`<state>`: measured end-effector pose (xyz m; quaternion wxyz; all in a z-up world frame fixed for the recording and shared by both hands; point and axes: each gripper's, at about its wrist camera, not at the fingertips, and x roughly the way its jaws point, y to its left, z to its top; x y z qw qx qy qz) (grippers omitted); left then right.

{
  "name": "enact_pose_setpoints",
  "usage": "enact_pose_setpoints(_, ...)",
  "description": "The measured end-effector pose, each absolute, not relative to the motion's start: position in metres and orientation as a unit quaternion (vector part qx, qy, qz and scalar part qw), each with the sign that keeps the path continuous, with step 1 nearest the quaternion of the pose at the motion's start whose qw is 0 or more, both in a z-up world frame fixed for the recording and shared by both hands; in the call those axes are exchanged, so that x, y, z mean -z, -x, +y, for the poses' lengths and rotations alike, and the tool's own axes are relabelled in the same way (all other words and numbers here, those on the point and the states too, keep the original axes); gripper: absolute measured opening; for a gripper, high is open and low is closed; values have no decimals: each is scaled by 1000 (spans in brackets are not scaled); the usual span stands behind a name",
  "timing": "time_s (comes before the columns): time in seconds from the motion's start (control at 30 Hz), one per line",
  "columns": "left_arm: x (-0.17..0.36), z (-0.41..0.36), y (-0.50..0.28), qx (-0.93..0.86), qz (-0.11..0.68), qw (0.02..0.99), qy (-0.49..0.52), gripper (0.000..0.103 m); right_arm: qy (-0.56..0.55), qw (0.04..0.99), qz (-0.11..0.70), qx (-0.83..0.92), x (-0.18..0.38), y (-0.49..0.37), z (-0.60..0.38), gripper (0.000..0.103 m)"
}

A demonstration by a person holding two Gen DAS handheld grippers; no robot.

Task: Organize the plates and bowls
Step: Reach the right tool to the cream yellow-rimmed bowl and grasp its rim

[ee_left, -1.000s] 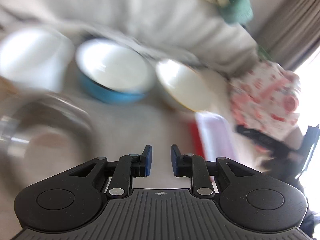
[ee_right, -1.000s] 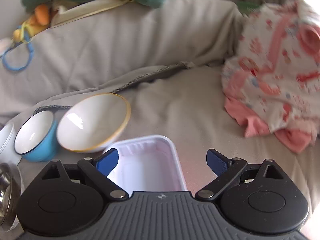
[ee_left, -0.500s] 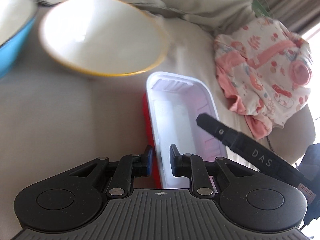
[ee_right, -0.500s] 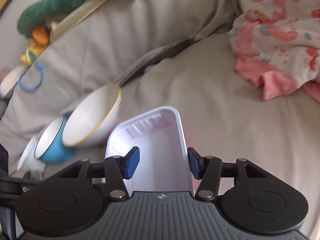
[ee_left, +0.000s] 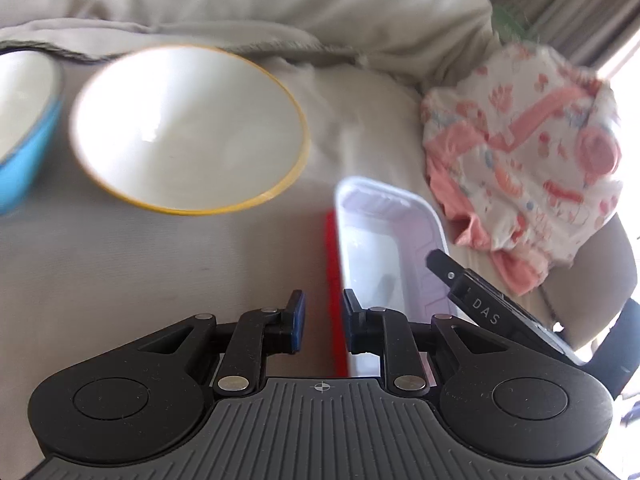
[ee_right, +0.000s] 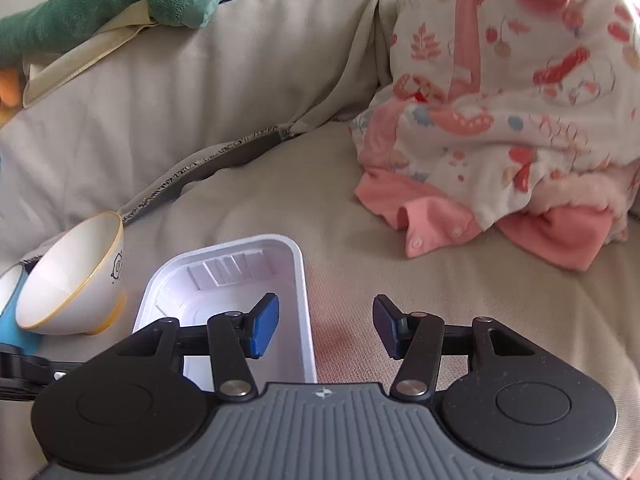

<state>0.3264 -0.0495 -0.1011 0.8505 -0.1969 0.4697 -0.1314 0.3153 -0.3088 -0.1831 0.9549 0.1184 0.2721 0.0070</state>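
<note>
Showing red edge [ee_left: 331,288] under white tray [ee_left: 384,248]: left view only. Left gripper [ee_left: 322,326] narrow, empty; right gripper [ee_right: 325,326] wide, straddling tray rim. Blue bowl [ee_left: 24,160] cut off, 9 o'clock.

Ahead of the left hand-held gripper [ee_left: 322,326], the yellow-rimmed bowl [ee_left: 188,128] looks like glossy glazed ceramic. The white tray [ee_right: 244,300] is thin moulded plastic, smooth with a dull sheen. The sofa cover [ee_right: 400,276] is matt woven cloth; the pink printed garment [ee_right: 500,120] is soft cloth.
</note>
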Motion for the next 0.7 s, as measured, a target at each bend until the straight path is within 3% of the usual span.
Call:
enact_pose_setpoints(0.23, 76, 41, -302, 55, 385, 867, 311, 22, -101, 957, 249, -105, 127, -319, -272, 54)
enact_pose_setpoints(0.37, 84, 64, -320, 24, 388, 860, 331, 22, -112, 932, 293, -180, 110, -358, -238, 55)
enact_pose_setpoints(0.6, 114, 66, -359, 3, 404, 854, 327, 26, -66, 924, 343, -155, 124, -420, -174, 55)
enact_pose_setpoints(0.7, 123, 65, -366, 13, 411, 852, 323, 25, -76, 910, 372, -166, 137, -441, -163, 38)
